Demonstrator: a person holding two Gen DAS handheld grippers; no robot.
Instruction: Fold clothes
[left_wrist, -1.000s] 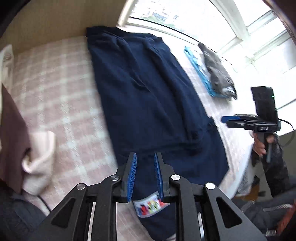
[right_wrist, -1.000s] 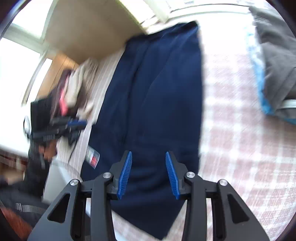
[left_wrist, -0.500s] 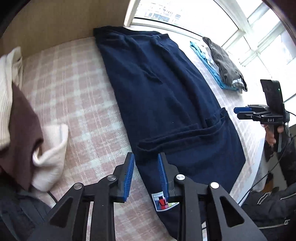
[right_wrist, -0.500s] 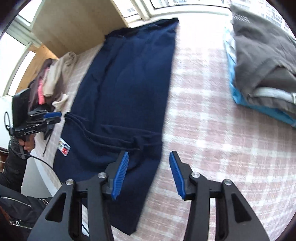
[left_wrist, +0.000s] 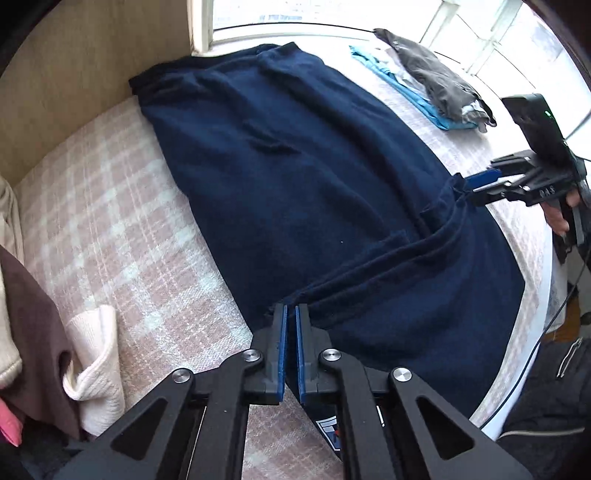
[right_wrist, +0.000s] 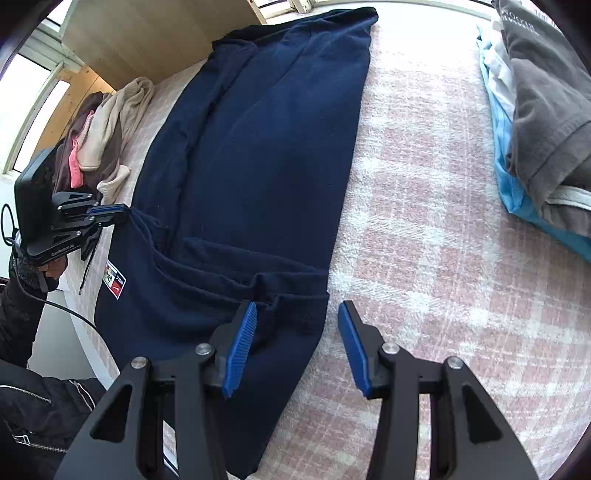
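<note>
A long navy garment (left_wrist: 295, 177) lies lengthwise on the pink checked bed cover (left_wrist: 110, 206), with a raised cross fold near its near end and a small label (right_wrist: 114, 282). My left gripper (left_wrist: 290, 308) is shut on the garment's left edge at that fold. In the right wrist view the left gripper (right_wrist: 122, 214) shows with the cloth's corner pulled up to its tips. My right gripper (right_wrist: 297, 306) stands open low over the garment's right edge (right_wrist: 314, 317), which lies between the blue pads (right_wrist: 240, 343) untouched. The left wrist view shows the right gripper (left_wrist: 476, 188) at that same edge.
A folded stack, grey cloth on blue (right_wrist: 546, 110), lies on the bed's right side by the window. A loose heap of cream, brown and pink clothes (right_wrist: 99, 140) lies on the left by the wooden panel (left_wrist: 74, 74). The bed's near edge (left_wrist: 517, 376) and a person's dark jacket are close.
The left jaws have closed onto the garment's left edge. The right gripper has sunk toward the garment's right edge, which now lies between its pads. A cross fold has risen in the cloth.
</note>
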